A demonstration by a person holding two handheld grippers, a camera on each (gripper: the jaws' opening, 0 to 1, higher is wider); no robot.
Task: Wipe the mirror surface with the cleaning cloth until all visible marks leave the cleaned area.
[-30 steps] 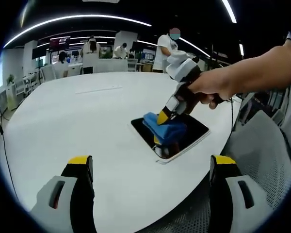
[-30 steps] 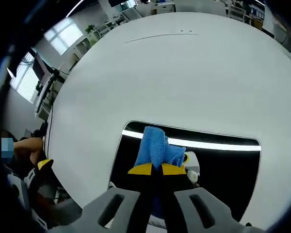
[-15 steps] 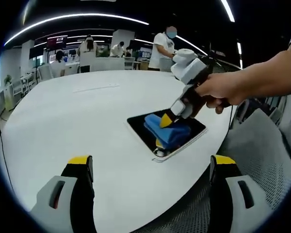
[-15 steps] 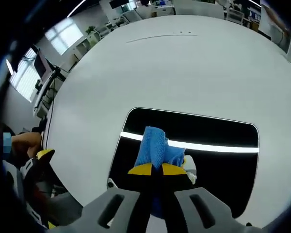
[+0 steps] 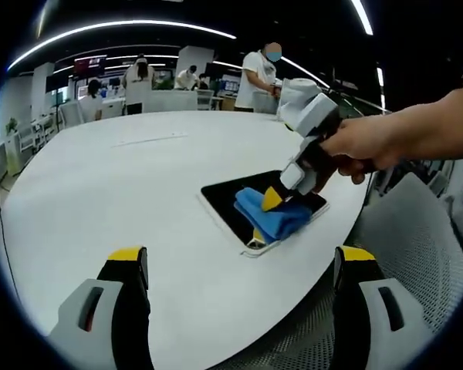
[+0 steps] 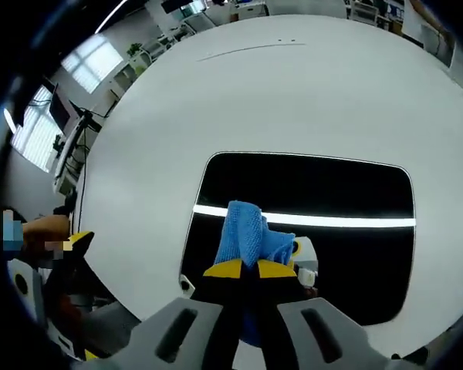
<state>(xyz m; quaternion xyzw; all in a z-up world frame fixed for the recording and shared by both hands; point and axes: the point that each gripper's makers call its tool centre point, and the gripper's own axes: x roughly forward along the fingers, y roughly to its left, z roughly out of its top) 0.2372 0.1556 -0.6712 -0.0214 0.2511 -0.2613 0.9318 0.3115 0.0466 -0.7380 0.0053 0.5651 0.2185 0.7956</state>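
Mirror: a dark rounded rectangle, the mirror (image 6: 309, 193) is laid flat on the white table (image 5: 100, 200), close to the table's near right edge; in the right gripper view its long axis runs left to right across the jaws.
Cloth: the blue cloth (image 6: 251, 239) is pressed on the near part of the glass, toward the left half of the mirror; in the left gripper view the cloth (image 5: 272, 216) is seen over the near corner of the mirror (image 5: 231, 202).
Right gripper: the right gripper (image 6: 251, 270) is closed on the cloth, the yellow tips nearly touching, with the cloth bunched ahead of them.
Left gripper: the left gripper (image 5: 239, 258) is held wide apart, with nothing between its jaws, well apart from the mirror and on the near left of it.
Key relation: most of the bare glass is lying ahead and to the right of the cloth, so the wipe is judged to be needed away from the near edge and along the long axis.
Nearer hand: the right one, already on the mirror.
Marks: none can be told on the glass; a bright line across it is a lamp reflected.
Risk: near the rim the cloth may be dragged off the glass.
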